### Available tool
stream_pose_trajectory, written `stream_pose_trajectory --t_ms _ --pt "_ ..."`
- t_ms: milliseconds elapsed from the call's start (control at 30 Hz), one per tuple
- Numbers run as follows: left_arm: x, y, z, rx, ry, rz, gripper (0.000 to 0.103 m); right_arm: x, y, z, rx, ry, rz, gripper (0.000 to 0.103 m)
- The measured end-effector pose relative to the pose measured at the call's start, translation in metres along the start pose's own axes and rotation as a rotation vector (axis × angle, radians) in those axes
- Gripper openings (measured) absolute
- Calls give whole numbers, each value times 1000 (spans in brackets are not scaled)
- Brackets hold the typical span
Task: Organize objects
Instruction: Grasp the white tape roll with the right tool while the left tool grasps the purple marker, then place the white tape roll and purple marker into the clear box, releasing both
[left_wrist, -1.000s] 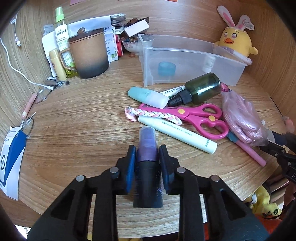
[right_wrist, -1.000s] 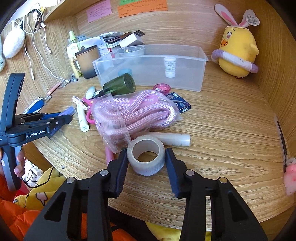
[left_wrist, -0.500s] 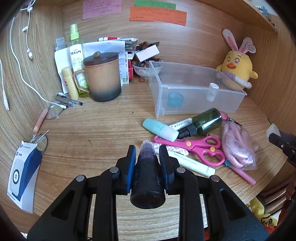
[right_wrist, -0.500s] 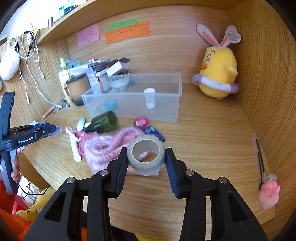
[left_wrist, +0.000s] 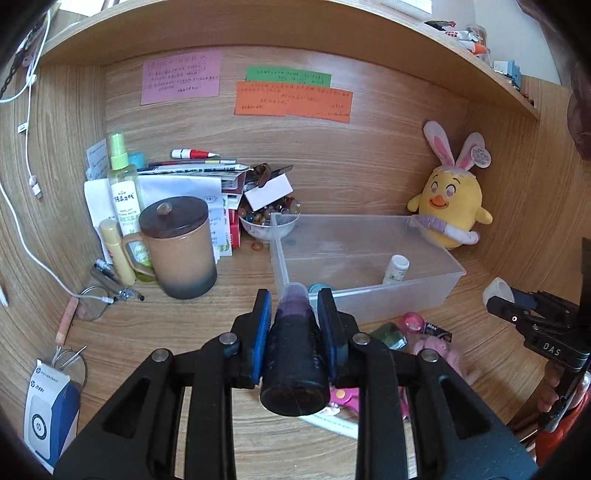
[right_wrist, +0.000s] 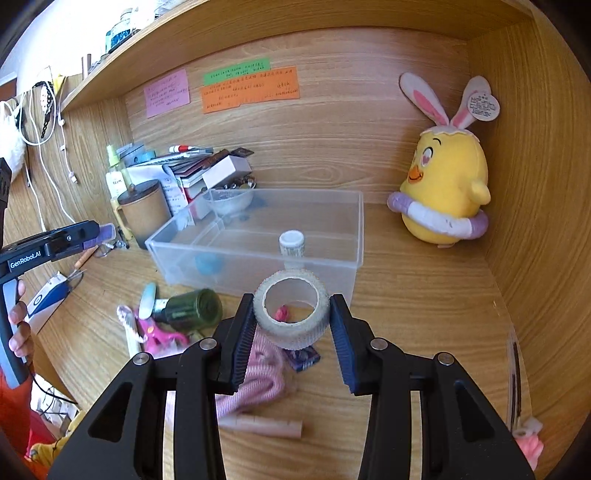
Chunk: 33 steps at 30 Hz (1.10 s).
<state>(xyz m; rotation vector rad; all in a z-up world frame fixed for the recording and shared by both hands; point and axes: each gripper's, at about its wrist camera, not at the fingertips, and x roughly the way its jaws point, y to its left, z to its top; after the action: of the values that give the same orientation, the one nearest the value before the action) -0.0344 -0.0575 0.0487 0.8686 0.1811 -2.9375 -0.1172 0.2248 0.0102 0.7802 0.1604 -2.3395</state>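
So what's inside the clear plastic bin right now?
Inside the clear bin a small white bottle stands upright and a blue cap lies at the left end. The near floor in between shows only dimly through the front wall.

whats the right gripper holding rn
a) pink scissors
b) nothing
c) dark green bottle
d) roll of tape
d: the right gripper has its jaws closed on either side of the roll of tape, which is lifted above the desk, while the dark green bottle and the pink scissors lie on the desk below.
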Motion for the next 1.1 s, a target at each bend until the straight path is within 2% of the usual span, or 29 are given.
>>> stream_pose_trajectory --t_ms 167,367,500,633,667,733,767,800,867,967,1000,1100 --pt "14 -8 16 10 -12 -19 25 17 -6 20 8 -7 0 37" --pt "40 -9 35 7 -11 -12 20 37 -12 45 3 -13 -32 37" --pt "58 -4 39 -5 50 -44 20 53 -18 55 7 7 -46 37" --pt "56 4 25 8 94 -9 22 76 -25 56 29 62 -28 37" --pt "52 6 19 21 103 9 25 82 -27 55 35 78 -21 37" --pt "44 13 8 30 120 41 41 90 -29 54 38 97 -19 37" --pt "40 17 2 29 127 51 52 94 -30 54 39 108 -14 37" --pt "36 21 -4 26 136 61 58 97 -30 54 38 117 -9 37" --pt "30 27 -18 31 166 92 58 102 -29 55 27 129 -10 37" --pt "24 37 -40 24 225 123 65 107 -24 55 -6 144 -23 37" --pt "24 40 -48 14 247 125 68 110 -22 56 -16 152 -26 37" --pt "24 47 -73 -28 333 105 70 117 -17 55 -43 174 -40 37"
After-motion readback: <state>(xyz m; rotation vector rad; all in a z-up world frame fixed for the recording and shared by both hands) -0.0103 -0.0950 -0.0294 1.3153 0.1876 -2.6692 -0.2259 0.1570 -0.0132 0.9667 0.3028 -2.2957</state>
